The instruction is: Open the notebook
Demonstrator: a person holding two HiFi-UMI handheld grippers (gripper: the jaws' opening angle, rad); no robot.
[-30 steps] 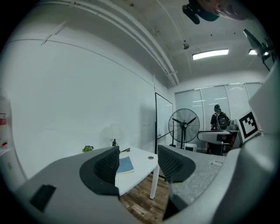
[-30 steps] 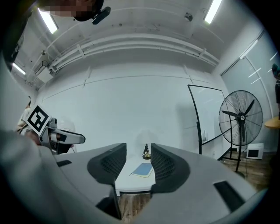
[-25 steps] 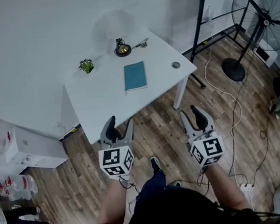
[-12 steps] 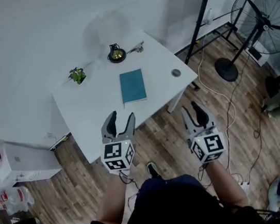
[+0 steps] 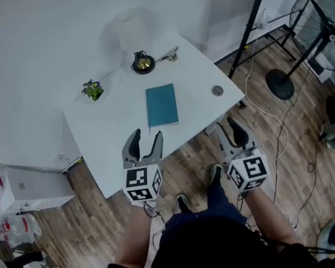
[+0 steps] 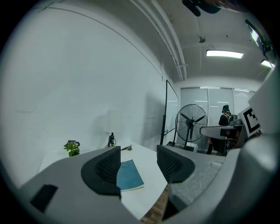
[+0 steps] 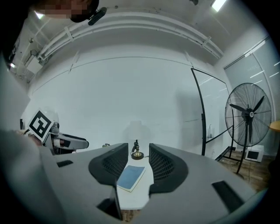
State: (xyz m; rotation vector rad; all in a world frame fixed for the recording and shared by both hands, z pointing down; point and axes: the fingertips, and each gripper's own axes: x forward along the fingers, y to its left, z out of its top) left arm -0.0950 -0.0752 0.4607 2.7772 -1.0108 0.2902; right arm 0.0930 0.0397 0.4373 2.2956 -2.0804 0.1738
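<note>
The left tongs (image 5: 142, 138) and right tongs (image 5: 232, 128) came nearer the table (image 5: 109, 142). The notebook (image 5: 161, 105) lies beyond them, long axis pointing away, nearer the left. Both are spread and empty; the right just narrowed a little.

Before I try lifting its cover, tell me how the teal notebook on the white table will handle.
The notebook looks thin and lies flat, so it is probably light and may slide on the smooth table when nudged. With no thick board edge showing, its cover will probably flex.
</note>
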